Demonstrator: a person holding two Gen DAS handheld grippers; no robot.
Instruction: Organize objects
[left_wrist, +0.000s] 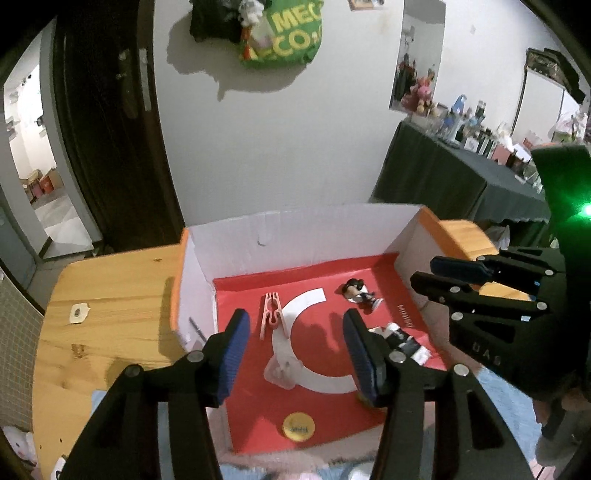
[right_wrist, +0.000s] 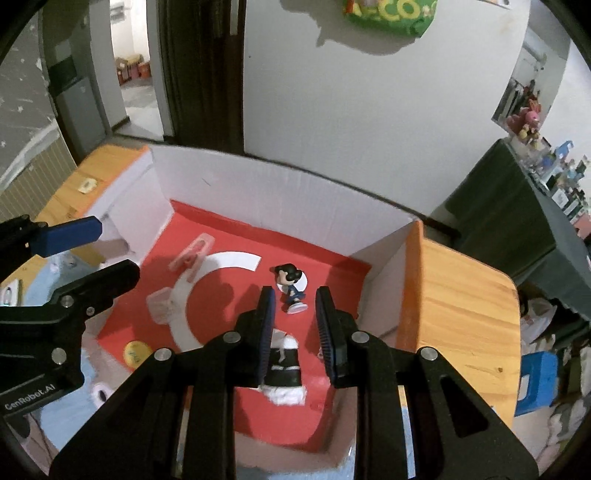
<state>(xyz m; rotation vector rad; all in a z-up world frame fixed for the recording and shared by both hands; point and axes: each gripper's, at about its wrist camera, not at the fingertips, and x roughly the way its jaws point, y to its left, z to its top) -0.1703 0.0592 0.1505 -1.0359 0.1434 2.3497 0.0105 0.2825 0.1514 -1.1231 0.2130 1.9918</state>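
While hovering over the box (left_wrist: 295, 229), hold the left claw (left_wrist: 295, 332) spread and empty as now, pads clear of the pink peg (left_wrist: 271, 314) and the clear clip (left_wrist: 280, 369) lying just below on the red floor; leave the right claw (right_wrist: 295, 314) drawn almost together, pinching nothing, above the black-and-white piece (right_wrist: 284, 369) and near the figurine (right_wrist: 290, 286); lift over the white wall, never through it; avoid brushing the yellow disc (left_wrist: 298, 426) by the near edge; probably seek the next loose item outside, on the tabletop (left_wrist: 110, 295); keep both claws well apart.
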